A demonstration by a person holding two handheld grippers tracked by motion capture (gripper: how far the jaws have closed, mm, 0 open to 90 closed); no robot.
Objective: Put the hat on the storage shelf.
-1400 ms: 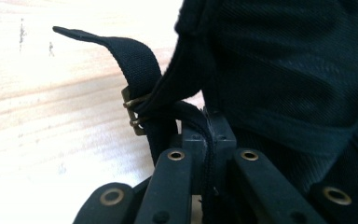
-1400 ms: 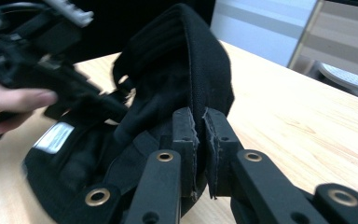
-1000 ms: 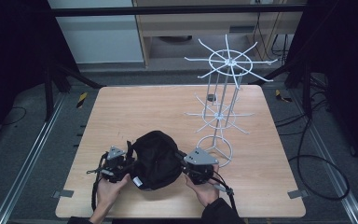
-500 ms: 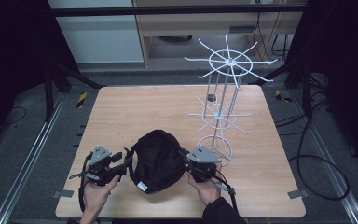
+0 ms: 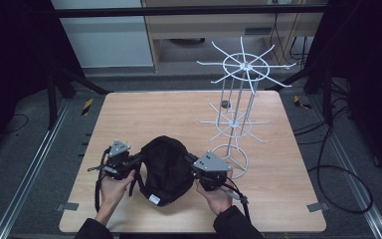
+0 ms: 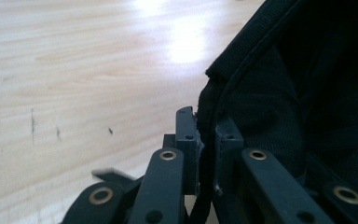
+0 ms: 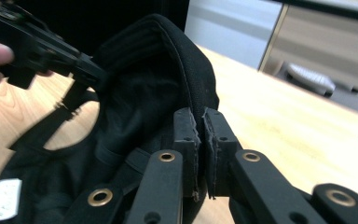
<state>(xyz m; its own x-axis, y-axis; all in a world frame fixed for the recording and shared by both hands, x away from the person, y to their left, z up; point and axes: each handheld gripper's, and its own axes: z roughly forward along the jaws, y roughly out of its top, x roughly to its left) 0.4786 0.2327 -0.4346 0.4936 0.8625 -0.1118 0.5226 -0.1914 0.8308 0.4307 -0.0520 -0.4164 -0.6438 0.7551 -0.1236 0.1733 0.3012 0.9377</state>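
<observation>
Black cap point(image 5: 165, 169) lies upside down near the front edge of the wooden table point(image 5: 144, 114), its hollow facing up, with a small white label point(image 5: 153, 198) showing inside at the near side; nothing else can be made out within it. The left gripper point(image 5: 138, 160) has just been closing, and its jaws now pinch the cap's rim on the left side, the fabric edge caught between the pads point(image 6: 189, 140). The right gripper point(image 5: 191, 164) has its jaws pressed together on the opposite rim, the stitched edge clamped between them in the right gripper view. Behind and to the right of the cap stands a white wire rack point(image 5: 236, 112) with spoke arms at two levels, its ring base just beside the right gripper.
</observation>
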